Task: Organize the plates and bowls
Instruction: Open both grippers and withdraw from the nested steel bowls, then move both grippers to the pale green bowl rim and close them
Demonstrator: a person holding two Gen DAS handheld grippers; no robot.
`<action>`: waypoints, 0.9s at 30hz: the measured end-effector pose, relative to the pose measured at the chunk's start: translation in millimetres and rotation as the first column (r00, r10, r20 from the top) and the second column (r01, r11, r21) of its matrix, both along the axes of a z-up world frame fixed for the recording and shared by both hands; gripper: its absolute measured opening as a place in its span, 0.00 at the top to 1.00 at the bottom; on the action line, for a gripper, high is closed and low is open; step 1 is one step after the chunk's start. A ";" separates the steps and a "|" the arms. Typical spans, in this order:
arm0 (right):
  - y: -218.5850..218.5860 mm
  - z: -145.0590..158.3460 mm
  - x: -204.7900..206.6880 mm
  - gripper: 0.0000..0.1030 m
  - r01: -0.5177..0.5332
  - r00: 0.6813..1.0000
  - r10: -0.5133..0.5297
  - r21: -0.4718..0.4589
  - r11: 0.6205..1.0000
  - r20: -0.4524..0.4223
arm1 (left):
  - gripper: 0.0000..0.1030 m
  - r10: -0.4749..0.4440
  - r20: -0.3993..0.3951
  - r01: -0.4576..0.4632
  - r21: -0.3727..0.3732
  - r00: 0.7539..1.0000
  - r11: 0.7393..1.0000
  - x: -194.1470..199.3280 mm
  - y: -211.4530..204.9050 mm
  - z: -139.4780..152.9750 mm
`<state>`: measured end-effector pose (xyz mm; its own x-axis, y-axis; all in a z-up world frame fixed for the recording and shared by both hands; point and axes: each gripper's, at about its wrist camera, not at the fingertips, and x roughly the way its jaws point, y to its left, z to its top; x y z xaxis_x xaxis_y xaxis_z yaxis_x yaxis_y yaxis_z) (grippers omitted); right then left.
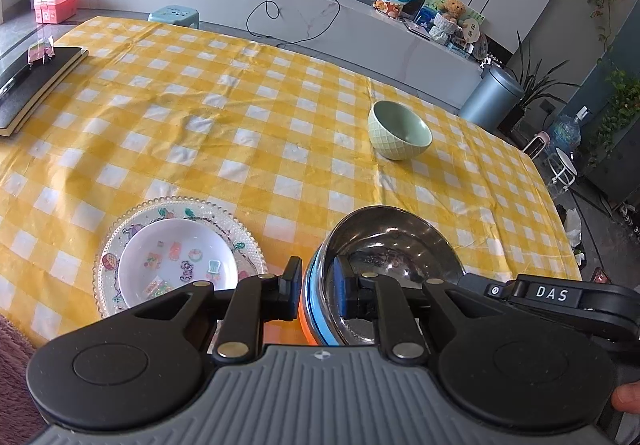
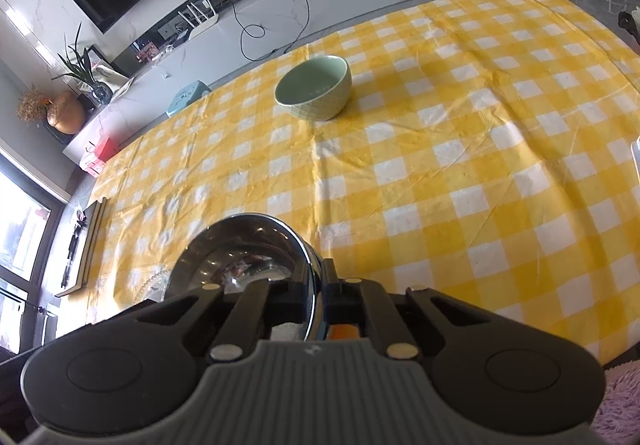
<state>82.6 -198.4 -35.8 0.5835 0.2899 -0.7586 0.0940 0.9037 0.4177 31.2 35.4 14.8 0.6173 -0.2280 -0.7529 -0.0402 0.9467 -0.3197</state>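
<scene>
Left wrist view: the left gripper (image 1: 318, 287) straddles the near wall of one steel bowl (image 1: 394, 245) with a blue and orange outside. One finger is outside the wall and one is inside, and the jaws stand only a little apart. Whether the pads actually press on the wall cannot be told here. Just left of that bowl lie two plates stacked together: a small white plate (image 1: 176, 263) with cartoon stickers sits inside a larger clear glass plate (image 1: 240, 229) with a beaded rim. One green bowl (image 1: 400, 131) stands alone, upright, well apart toward the far right of the yellow checked tablecloth (image 1: 240, 105). One dark book (image 1: 36, 81) lies at the left edge.

Right wrist view: the right gripper (image 2: 318, 293) is closed tight on the steel bowl's (image 2: 240, 249) right rim, one finger inside and one outside. The green bowl (image 2: 314, 89) stands farther back on the tablecloth (image 2: 460, 173). The glass plate's (image 2: 158, 283) edge peeks out left of the steel bowl.
</scene>
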 end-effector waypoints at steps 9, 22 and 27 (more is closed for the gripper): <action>-4.6 14.0 0.6 0.88 0.024 0.999 -0.024 0.007 1.000 0.048 | 0.82 -0.027 0.039 0.025 0.032 0.999 0.999 11.2 -4.1 15.3; -2.6 49.8 50.4 0.73 0.044 0.993 -0.033 -0.090 0.995 0.115 | 0.65 -0.136 0.049 0.128 0.146 0.989 0.981 64.6 -28.6 44.6; -0.6 58.4 83.2 0.70 0.048 0.993 -0.033 -0.128 0.991 0.116 | 0.61 -0.167 0.042 0.156 0.191 0.985 0.969 93.6 -39.5 56.5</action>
